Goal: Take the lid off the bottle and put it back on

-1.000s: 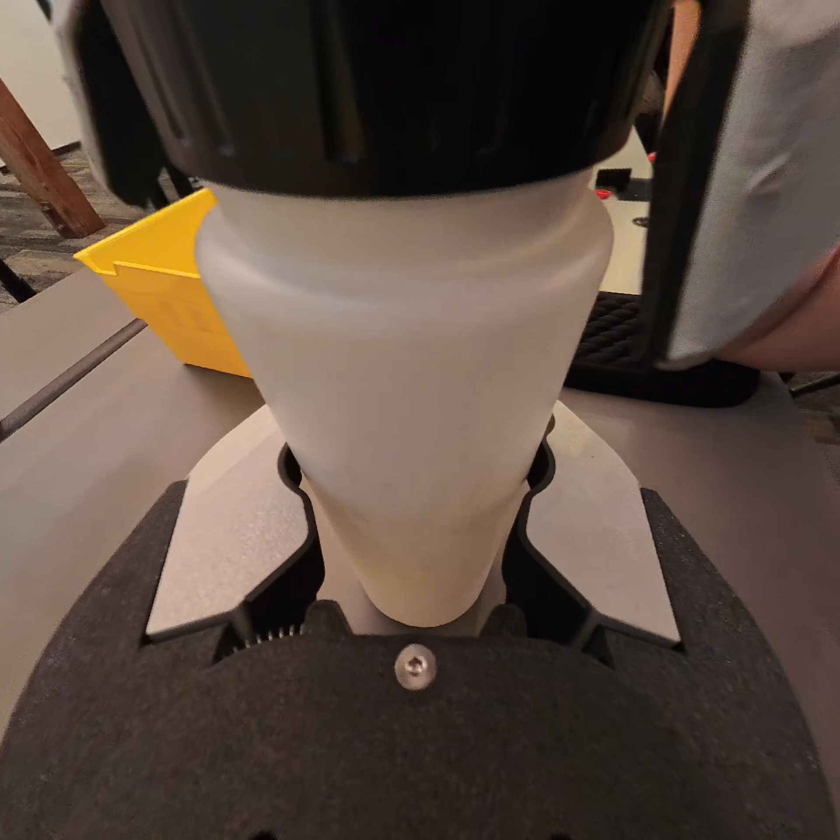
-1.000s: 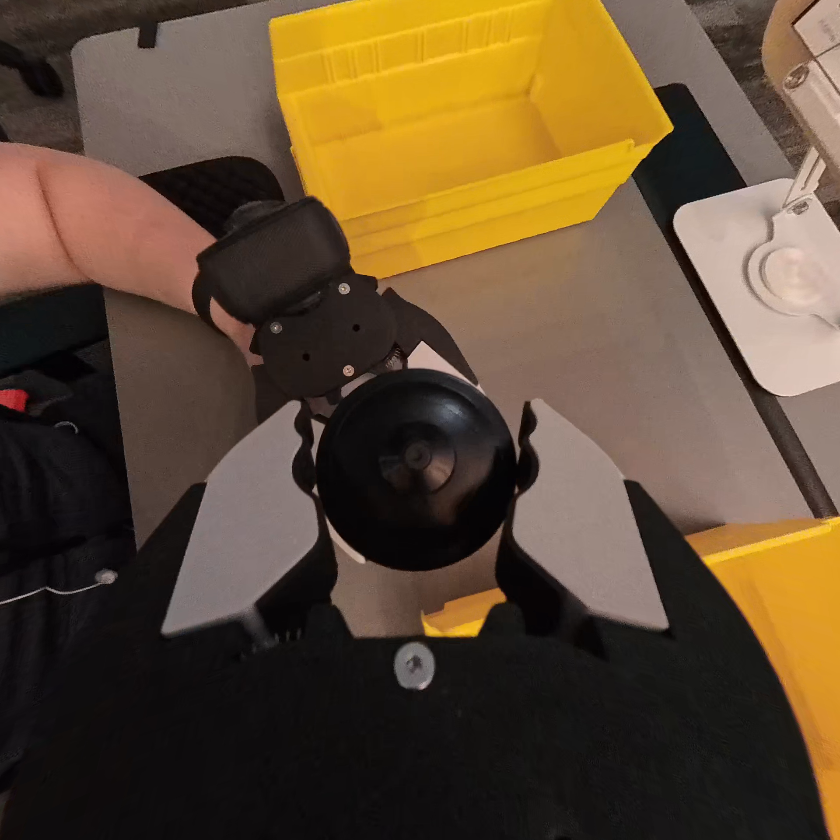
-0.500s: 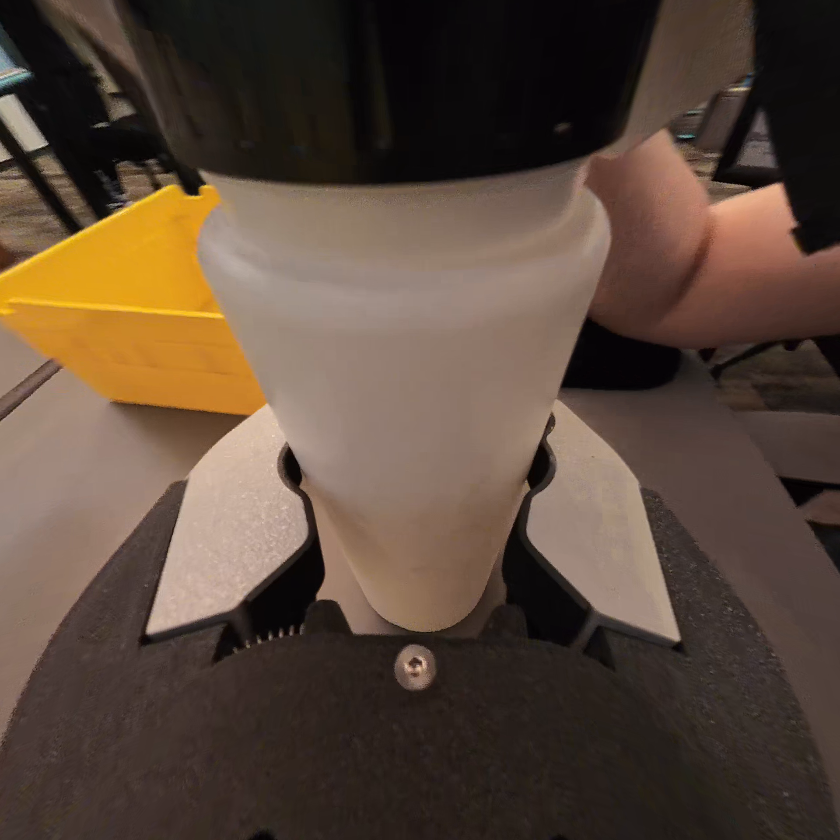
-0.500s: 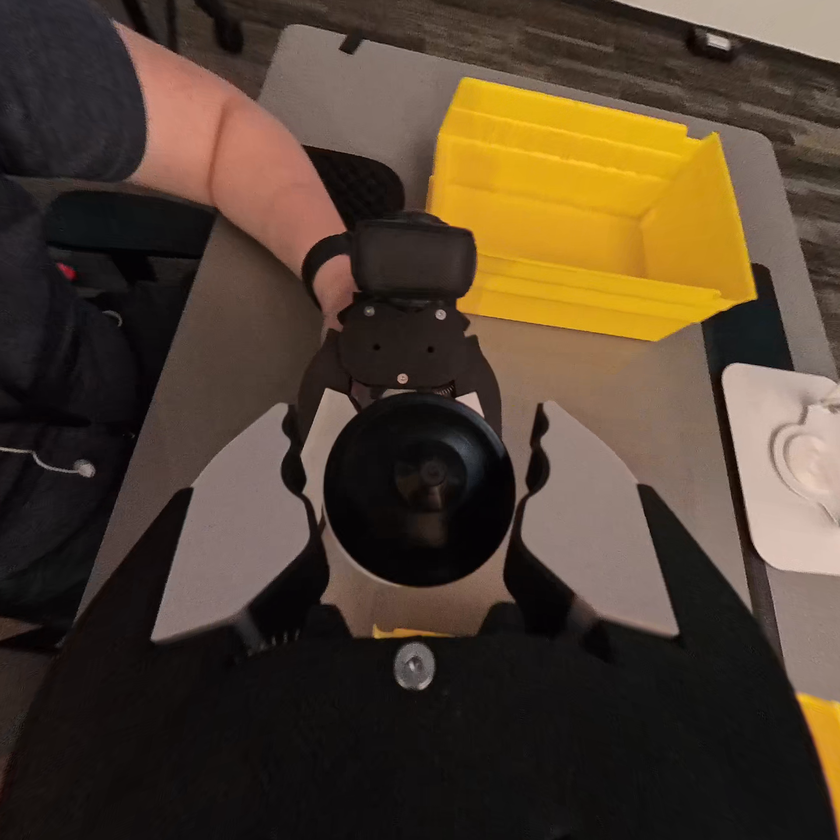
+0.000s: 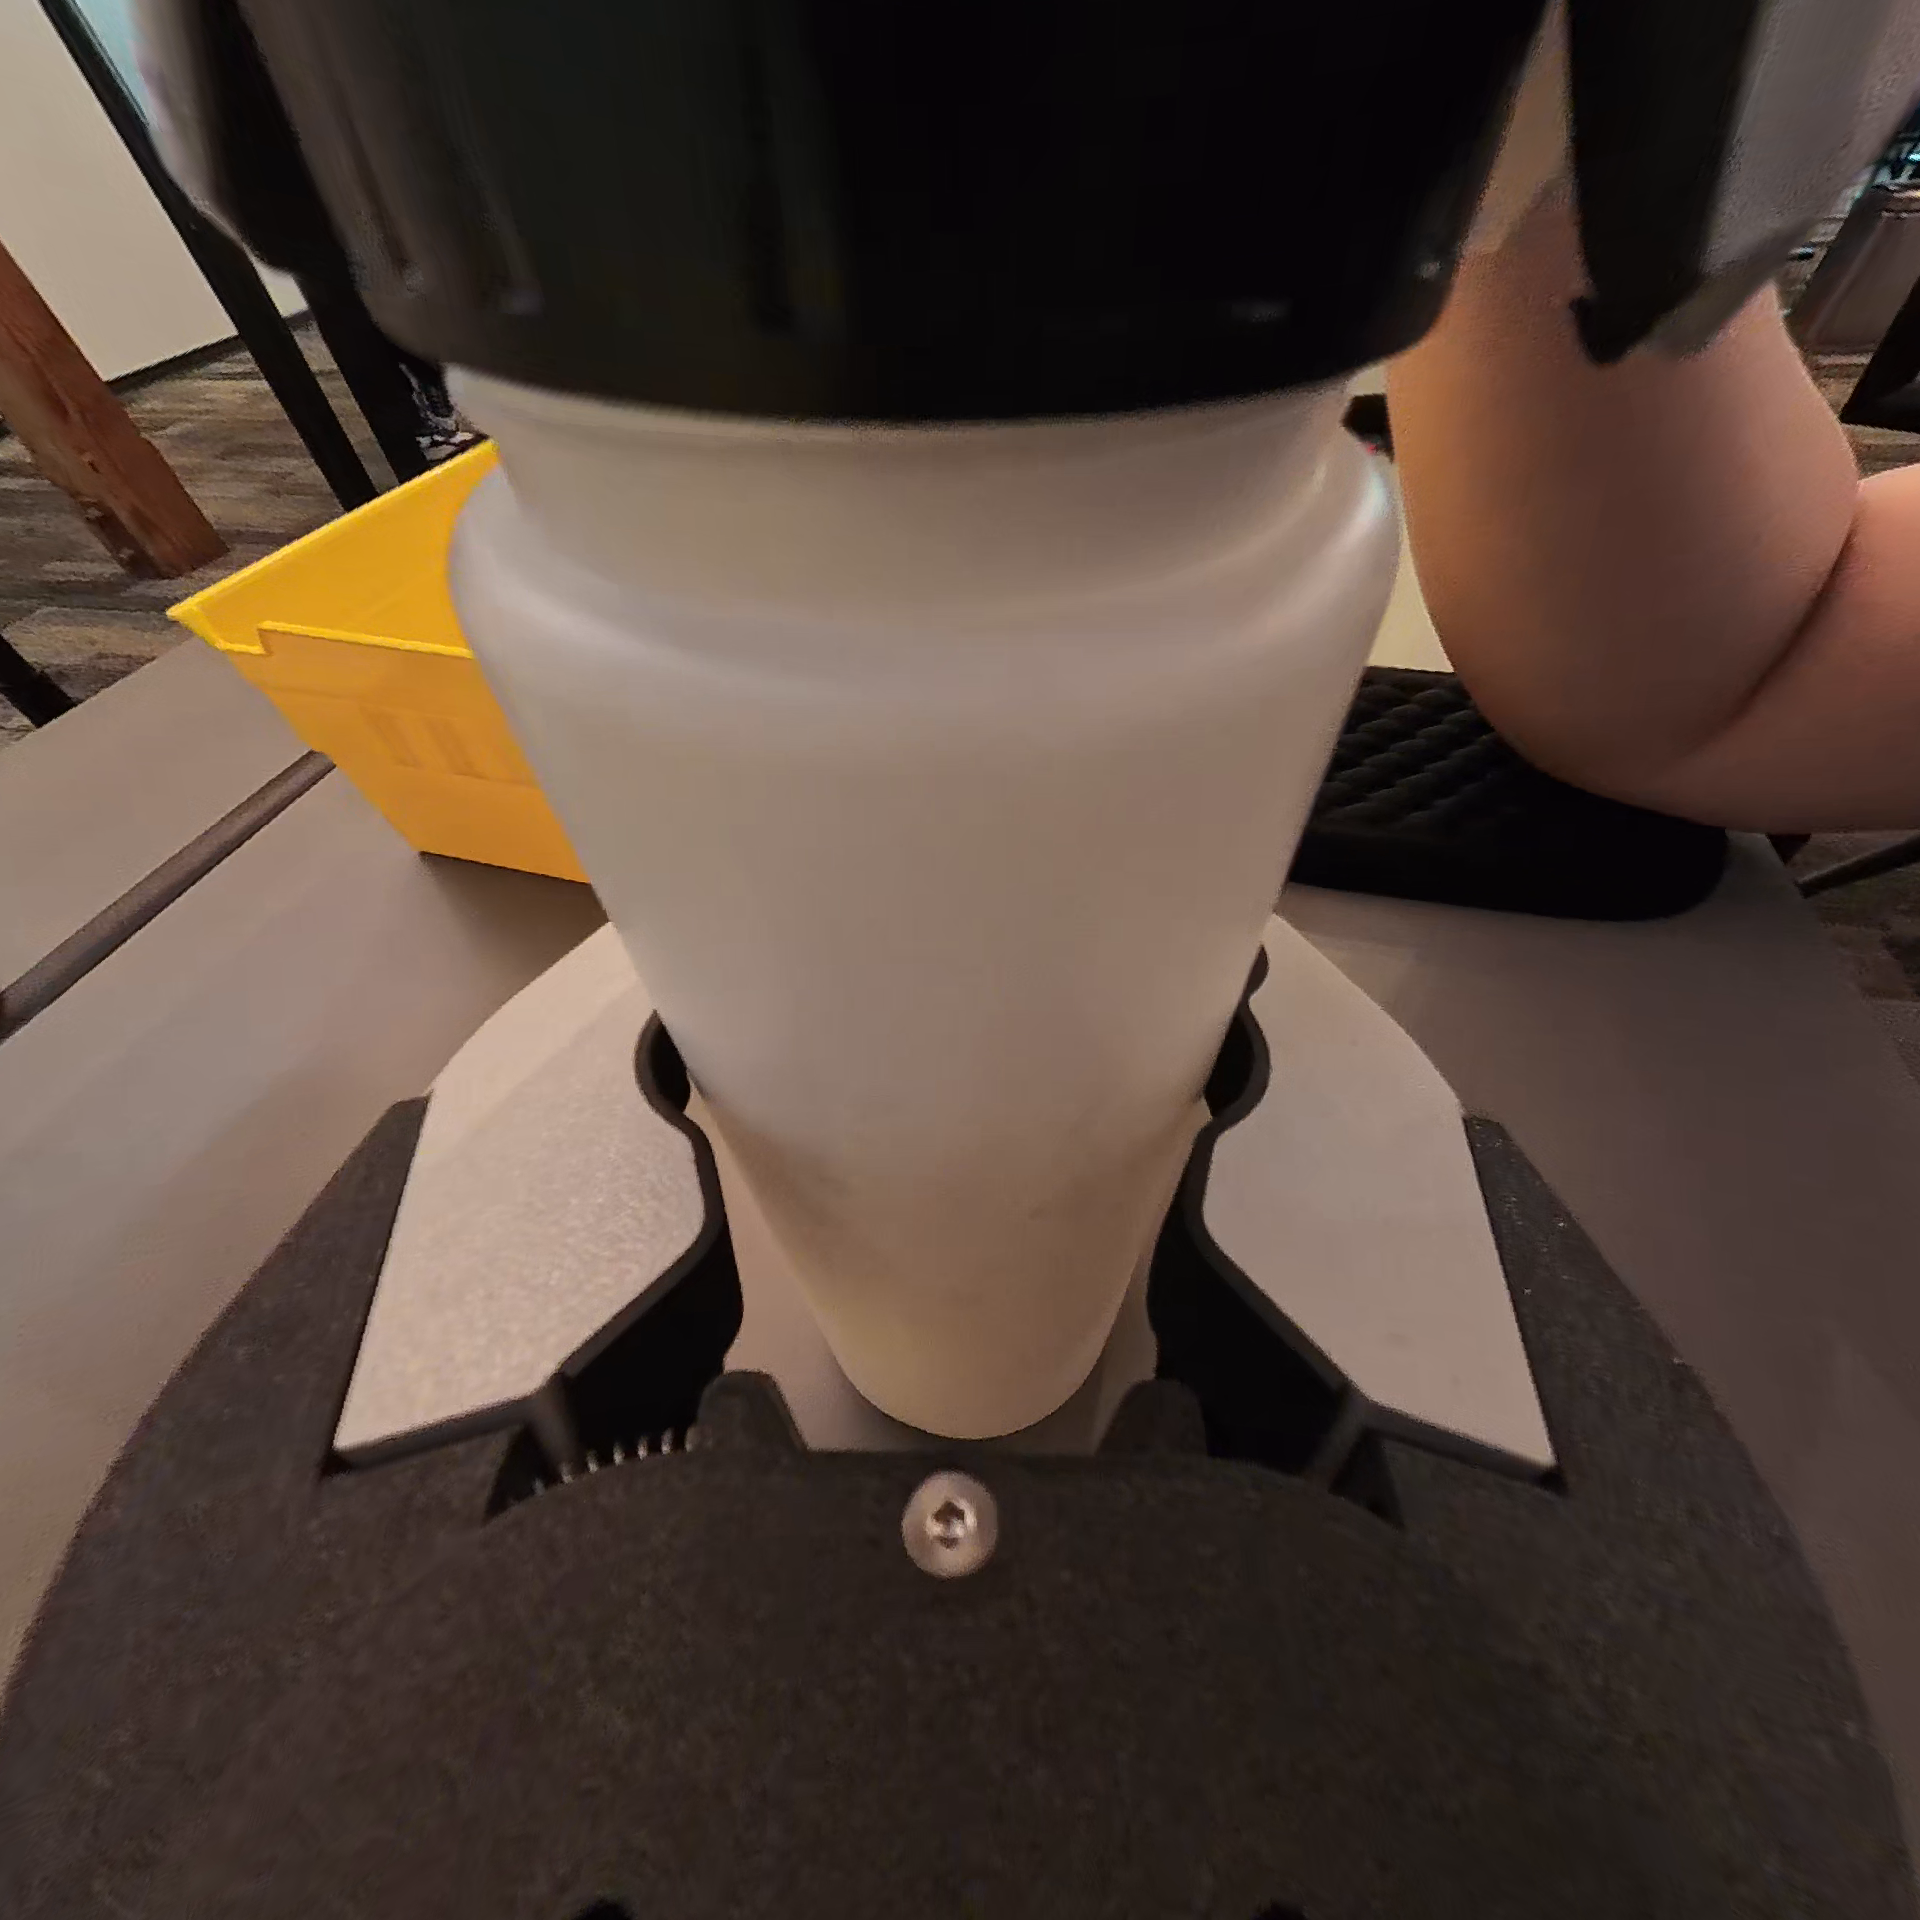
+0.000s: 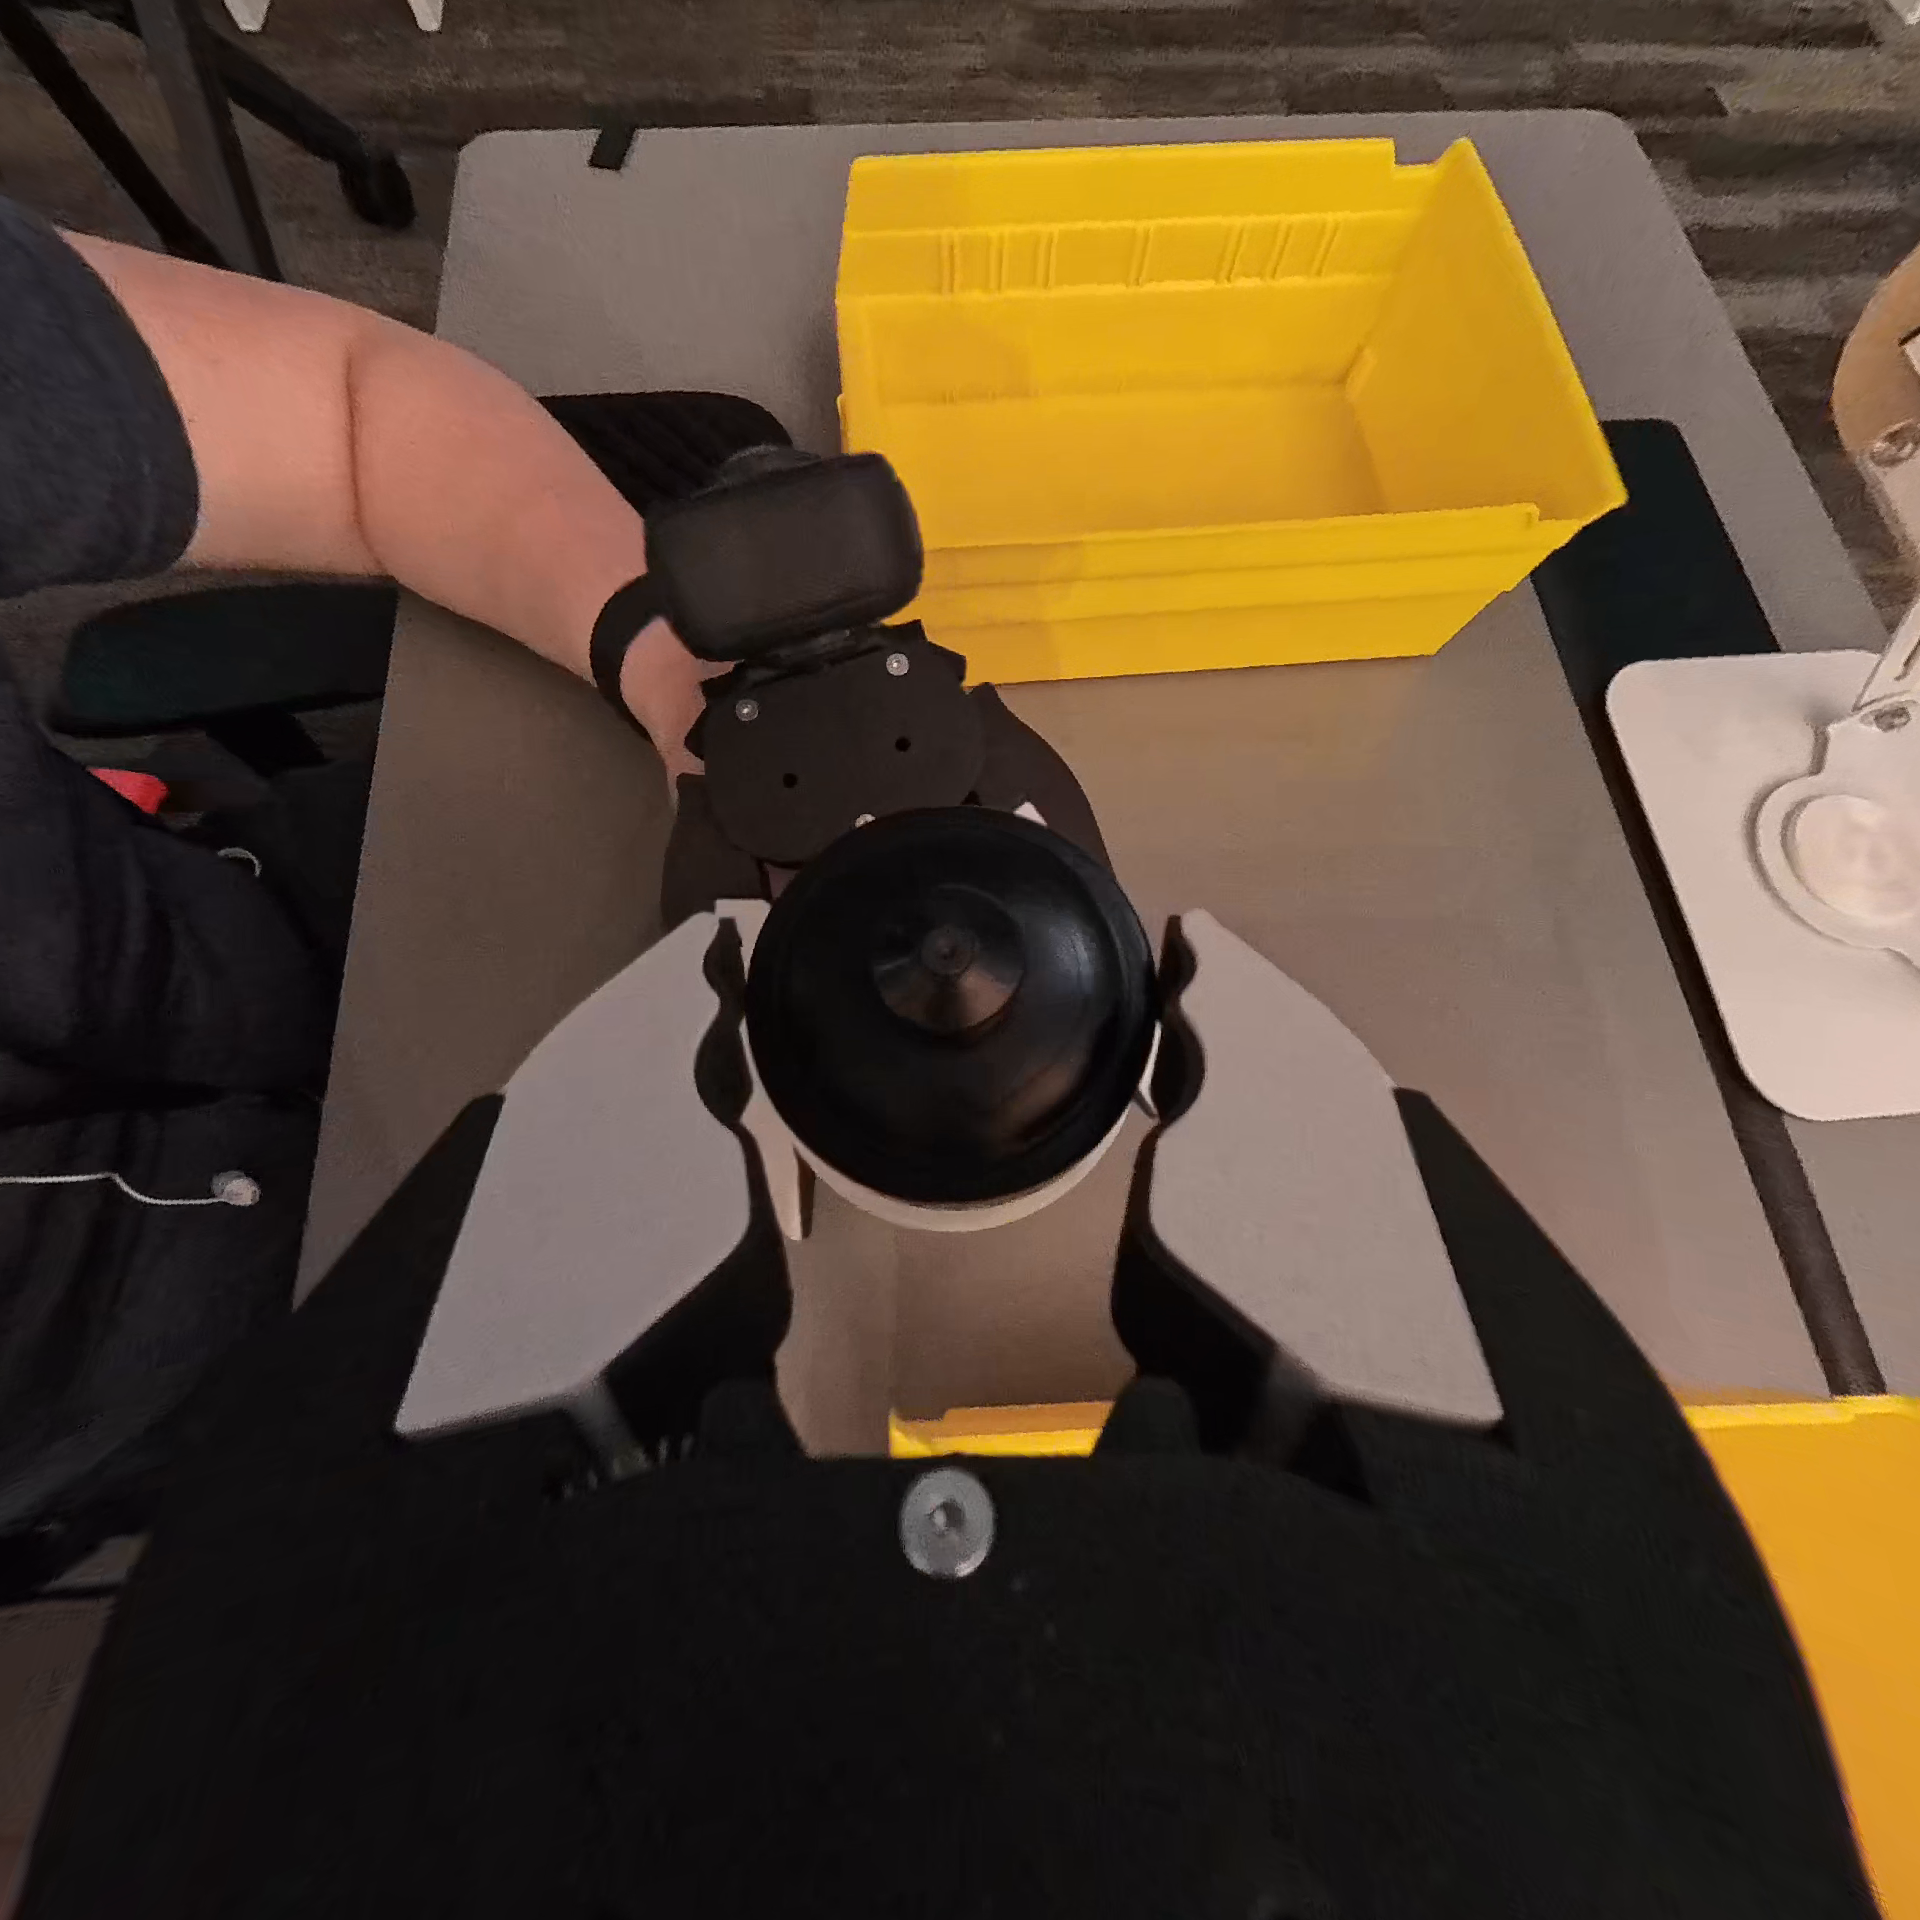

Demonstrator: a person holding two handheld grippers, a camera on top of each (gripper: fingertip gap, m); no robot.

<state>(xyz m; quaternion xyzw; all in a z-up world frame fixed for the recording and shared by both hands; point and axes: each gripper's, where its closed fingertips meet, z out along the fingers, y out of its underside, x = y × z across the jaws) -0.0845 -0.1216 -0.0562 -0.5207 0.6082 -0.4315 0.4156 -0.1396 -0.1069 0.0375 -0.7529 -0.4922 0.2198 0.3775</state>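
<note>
While left gripper clamps bottle, right gripper straddles lid.

I see bottle: frosted white, translucent, upright, base on grey tabletop. Black ribbed lid seated on its neck, small raised nub at centre of top. Body narrows below shoulder.

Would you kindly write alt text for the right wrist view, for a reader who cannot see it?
Seen from above, the right gripper closes its two grey fingers around the round black screw lid of a frosted white plastic bottle, while the left gripper steadies it. A yellow plastic bin sits behind on the grey table.
</note>
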